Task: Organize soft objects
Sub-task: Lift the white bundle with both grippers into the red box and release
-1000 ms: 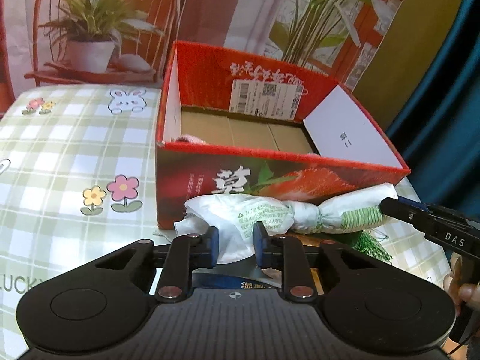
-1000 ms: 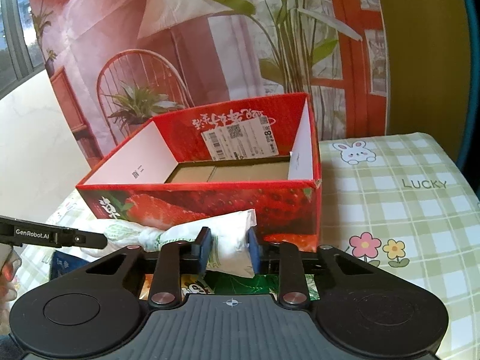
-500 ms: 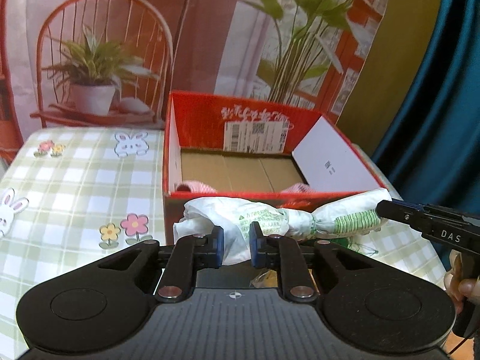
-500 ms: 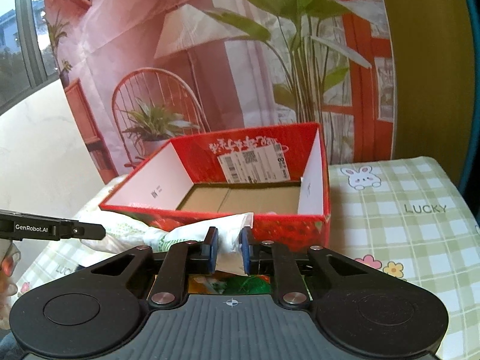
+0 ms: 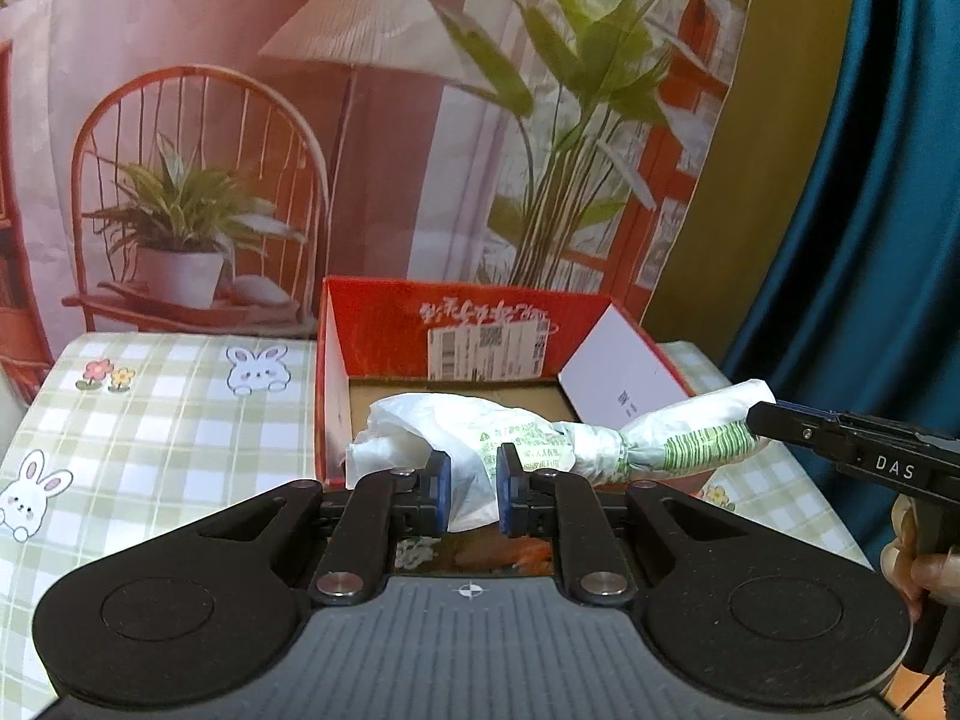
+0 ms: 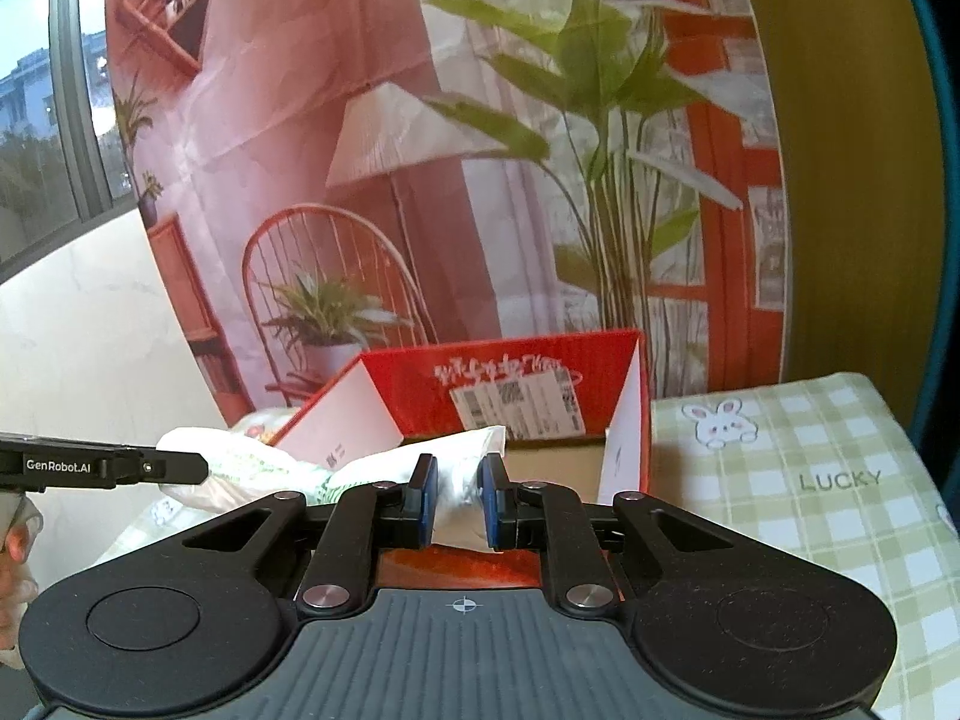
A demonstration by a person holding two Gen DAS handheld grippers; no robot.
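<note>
Left gripper (image 5: 468, 489) and right gripper (image 6: 453, 501) were each nearly closed, pinching thin plastic at opposite ends of the white and green bag (image 5: 540, 441); both had just been tightening. The bag hung between them, level with the near rim of the red box (image 5: 384, 324), partly over its opening. Risk noted: film slipping from either pinch, or the sagging middle catching the rim.

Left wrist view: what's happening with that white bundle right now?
A person holds a gripper in each hand, and both are clamped on the twisted white bag. The left gripper pinches one end, the right gripper the other. The bag hangs off the table at the rim of the open red box, not yet inside.
</note>
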